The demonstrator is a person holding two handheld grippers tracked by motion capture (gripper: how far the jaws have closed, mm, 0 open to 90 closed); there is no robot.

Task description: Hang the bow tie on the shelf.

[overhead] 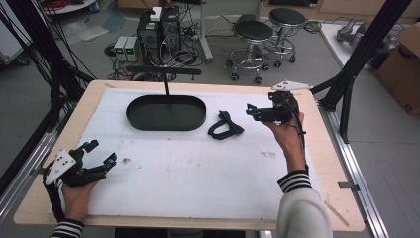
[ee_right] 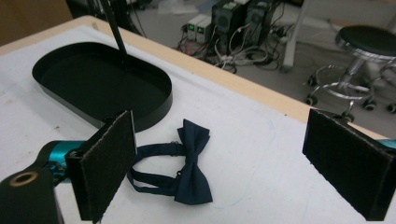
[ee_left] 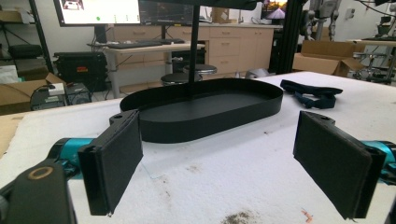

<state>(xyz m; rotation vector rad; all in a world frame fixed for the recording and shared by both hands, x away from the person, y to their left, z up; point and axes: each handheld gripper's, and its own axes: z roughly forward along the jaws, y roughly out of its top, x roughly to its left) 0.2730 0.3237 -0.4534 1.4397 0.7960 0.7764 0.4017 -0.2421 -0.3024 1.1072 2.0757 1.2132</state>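
A dark blue bow tie [overhead: 225,125] with its strap looped lies on the white mat, just right of a black oval tray [overhead: 133,115]. My right gripper [overhead: 252,113] hovers right of the bow tie, open, pointing left at it. In the right gripper view the bow tie [ee_right: 191,173] lies low between the spread pads of that gripper [ee_right: 229,165], nearer the left pad, with the tray [ee_right: 156,108] behind. My left gripper [overhead: 101,152] rests open at the near left of the mat. The left gripper view shows its own open jaws [ee_left: 219,163], the tray [ee_left: 187,133] ahead and the bow tie [ee_left: 313,93] beyond.
A thin black post [overhead: 167,88] with a crossbar rises from the tray's back edge. The white mat [overhead: 198,173] covers a wooden table [overhead: 327,163]. Stools [overhead: 253,32], computer towers [overhead: 158,29] and cables stand behind the table; a black frame strut [overhead: 364,52] and a cardboard box [overhead: 403,67] are at the right.
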